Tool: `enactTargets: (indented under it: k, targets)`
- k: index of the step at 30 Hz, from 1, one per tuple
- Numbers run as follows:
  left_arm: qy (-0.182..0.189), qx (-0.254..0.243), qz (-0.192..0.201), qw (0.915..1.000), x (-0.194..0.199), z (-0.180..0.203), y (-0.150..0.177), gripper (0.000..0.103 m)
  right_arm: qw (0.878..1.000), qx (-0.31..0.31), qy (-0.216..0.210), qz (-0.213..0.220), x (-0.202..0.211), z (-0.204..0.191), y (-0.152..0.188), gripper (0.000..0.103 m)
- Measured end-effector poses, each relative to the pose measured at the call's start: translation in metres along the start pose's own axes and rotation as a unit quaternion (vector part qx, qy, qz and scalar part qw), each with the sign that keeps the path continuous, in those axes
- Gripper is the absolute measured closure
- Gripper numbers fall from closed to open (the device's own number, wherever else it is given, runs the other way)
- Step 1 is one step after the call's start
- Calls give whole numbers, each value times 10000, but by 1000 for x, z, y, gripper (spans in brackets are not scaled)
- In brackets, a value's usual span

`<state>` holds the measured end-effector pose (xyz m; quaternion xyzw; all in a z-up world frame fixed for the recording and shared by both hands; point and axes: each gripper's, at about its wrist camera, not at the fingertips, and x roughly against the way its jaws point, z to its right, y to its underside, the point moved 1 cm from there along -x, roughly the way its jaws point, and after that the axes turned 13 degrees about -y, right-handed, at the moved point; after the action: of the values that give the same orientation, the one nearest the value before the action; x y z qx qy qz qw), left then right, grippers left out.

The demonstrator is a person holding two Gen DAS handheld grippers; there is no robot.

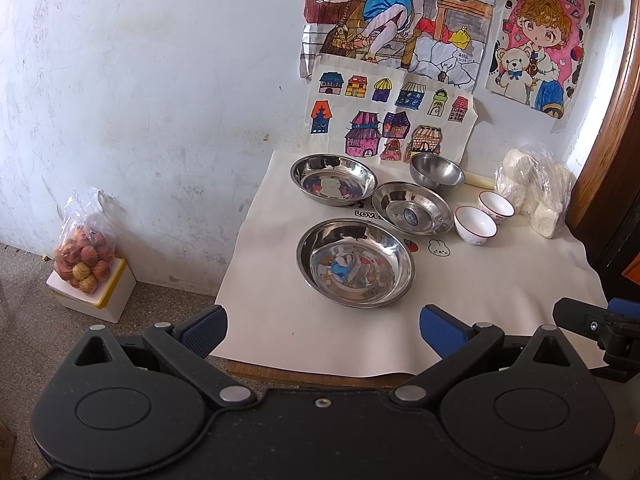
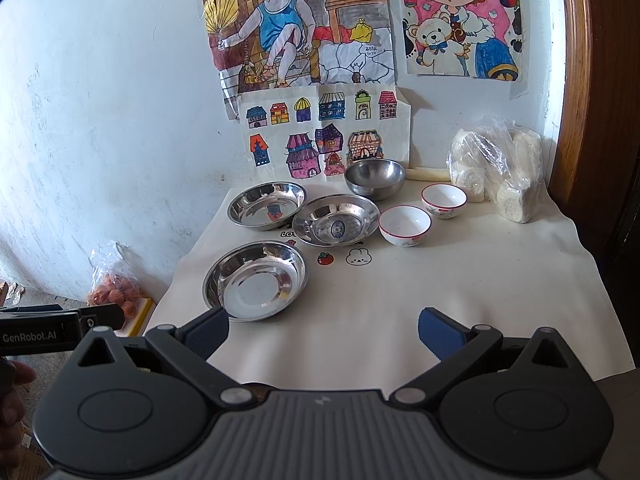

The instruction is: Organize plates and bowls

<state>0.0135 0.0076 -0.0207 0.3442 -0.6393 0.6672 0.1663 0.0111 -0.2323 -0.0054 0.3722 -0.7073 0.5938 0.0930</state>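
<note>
My left gripper [image 1: 323, 330] is spread wide with nothing between its blue pads, hovering over the near edge of the tabletop [image 1: 500, 280]. My right gripper [image 2: 323, 330] is just as wide open and empty, held beside it over the same white cloth-covered edge. Closest ahead of both lies a large steel plate [image 1: 355, 262], apart from the others. Beyond it sit a second steel plate [image 1: 334, 178] toward the back left and a smaller steel plate [image 1: 414, 208] just beside it, their rims close or touching. A steel bowl [image 1: 437, 172] stands upright behind the small plate, near the wall. To the right, two white ceramic bowls with red rims, one nearer [image 1: 475, 225] and one farther [image 1: 496, 205], sit just beside each other. A plastic bag of white goods [image 1: 534, 188] rests at the back right corner
</note>
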Motion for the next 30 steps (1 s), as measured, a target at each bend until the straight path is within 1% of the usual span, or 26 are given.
enactTargets:
  k: [27,28,30]
  targets:
    - [-13,-8,-21,10000,-2,1,2,1,10000,-10,-8,-21,-2,-3,-2,0]
    - [-15,-7,-22,10000,-2,0,4,1,10000,-11,-9,-24,-8,1,6,0]
    - [-13,-12,-21,10000,-1,1,3,1,10000,-9,-8,-21,-11,1,8,0]
